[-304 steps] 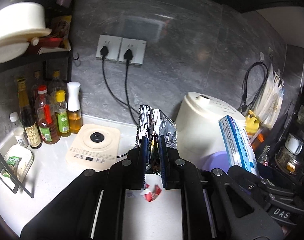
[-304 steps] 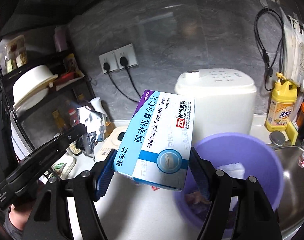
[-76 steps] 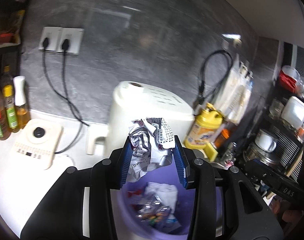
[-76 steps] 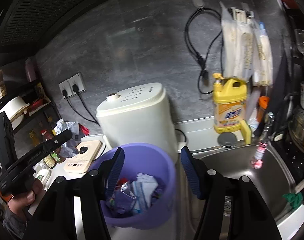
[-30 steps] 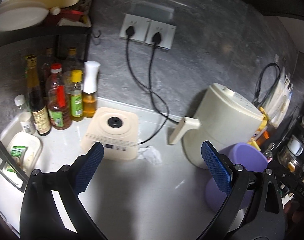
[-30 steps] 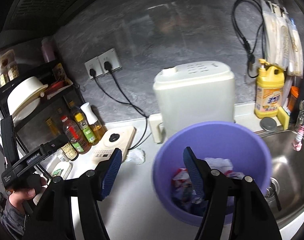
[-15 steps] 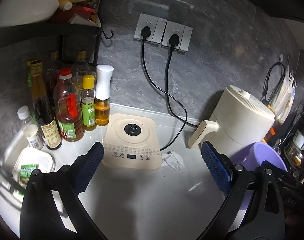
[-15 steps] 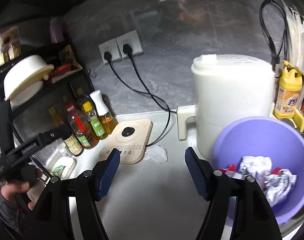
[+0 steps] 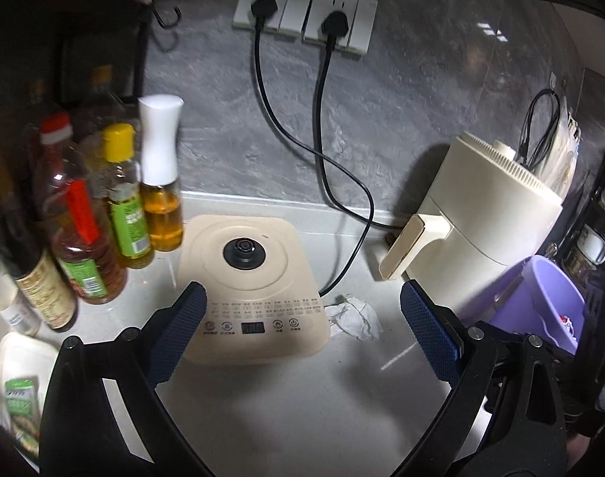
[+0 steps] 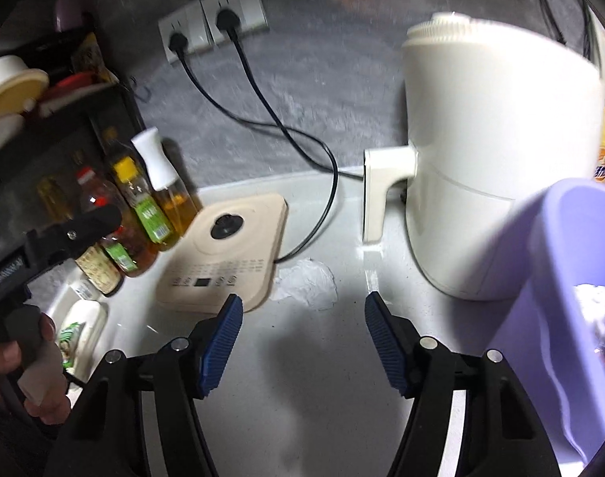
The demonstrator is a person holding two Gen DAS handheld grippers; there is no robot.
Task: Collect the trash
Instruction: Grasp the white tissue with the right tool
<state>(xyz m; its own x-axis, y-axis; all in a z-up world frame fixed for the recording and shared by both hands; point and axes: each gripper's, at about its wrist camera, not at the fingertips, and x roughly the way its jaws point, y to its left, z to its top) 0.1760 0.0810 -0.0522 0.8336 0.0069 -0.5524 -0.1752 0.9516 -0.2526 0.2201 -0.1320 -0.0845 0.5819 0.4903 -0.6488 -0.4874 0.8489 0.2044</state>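
Note:
A crumpled white tissue (image 9: 356, 316) lies on the white counter beside the cream kettle base (image 9: 251, 278); it also shows in the right wrist view (image 10: 308, 282). My left gripper (image 9: 304, 324) is wide open and empty, above the kettle base, with the tissue just inside its right finger. My right gripper (image 10: 302, 328) is open and empty, just short of the tissue. The purple trash bin (image 10: 573, 290) with crumpled trash inside stands at the right, also in the left wrist view (image 9: 553, 298).
A cream air fryer (image 10: 489, 159) stands behind the bin. Oil and sauce bottles (image 9: 103, 214) crowd the left, with a white dish (image 9: 18, 381) in front. Two black cords (image 9: 326, 151) run from wall sockets. The left gripper's body (image 10: 48, 238) shows at left.
Both grippers, emptied at the bin, have swung left and come closer to the counter. The tissue now sits nearer and larger in both views; the bin has slid to the right edge.

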